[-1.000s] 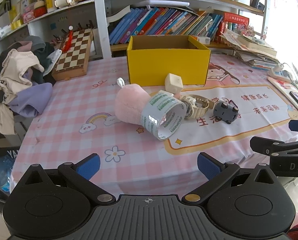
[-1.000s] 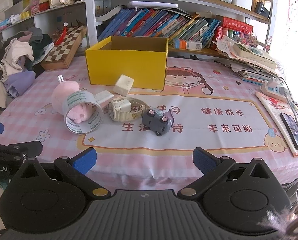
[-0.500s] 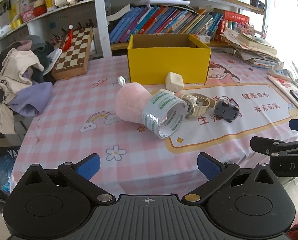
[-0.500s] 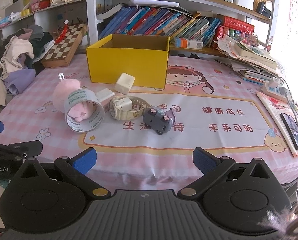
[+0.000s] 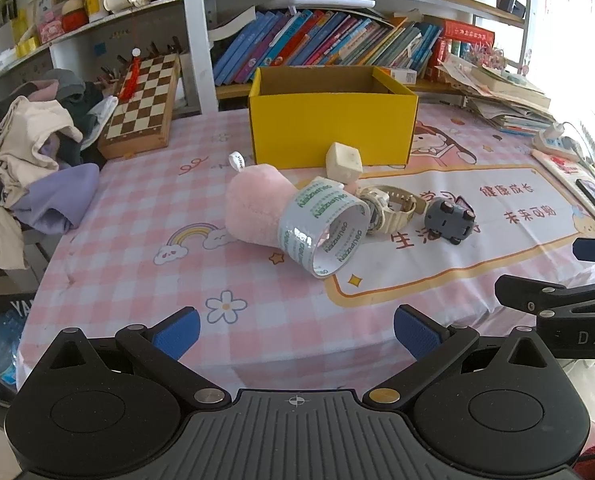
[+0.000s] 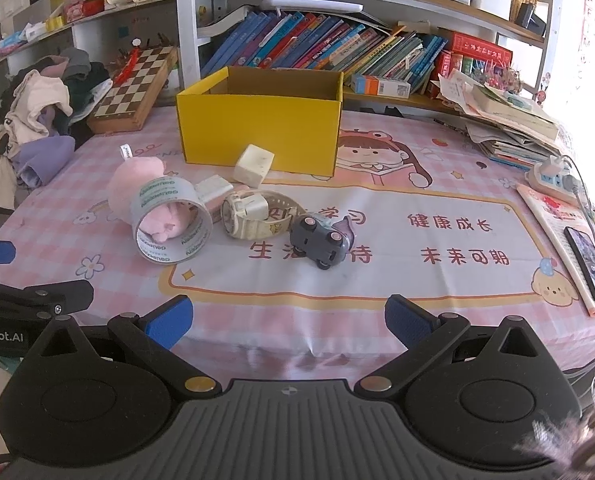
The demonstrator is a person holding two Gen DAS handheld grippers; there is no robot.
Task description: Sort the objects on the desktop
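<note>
A yellow open box (image 5: 331, 124) (image 6: 259, 126) stands at the back of the table. In front of it lie a cream cube (image 5: 343, 162) (image 6: 254, 165), a pink plush (image 5: 253, 204) (image 6: 131, 180) with a clear tape roll (image 5: 323, 230) (image 6: 171, 220) around its end, a cream watch (image 5: 387, 208) (image 6: 253, 214) and a grey toy car (image 5: 449, 220) (image 6: 319, 240). A small white block (image 6: 213, 189) lies by the watch. My left gripper (image 5: 295, 330) and right gripper (image 6: 287, 320) are both open and empty, near the table's front edge.
A chessboard (image 5: 145, 104) leans at the back left beside a heap of clothes (image 5: 29, 160). Books fill the shelf (image 6: 337, 52) behind. Stacked papers (image 6: 509, 120), a power strip (image 6: 553, 174) and a phone (image 6: 589, 264) lie at the right.
Both grippers have moved slightly forward towards the objects. The objects have not moved.
</note>
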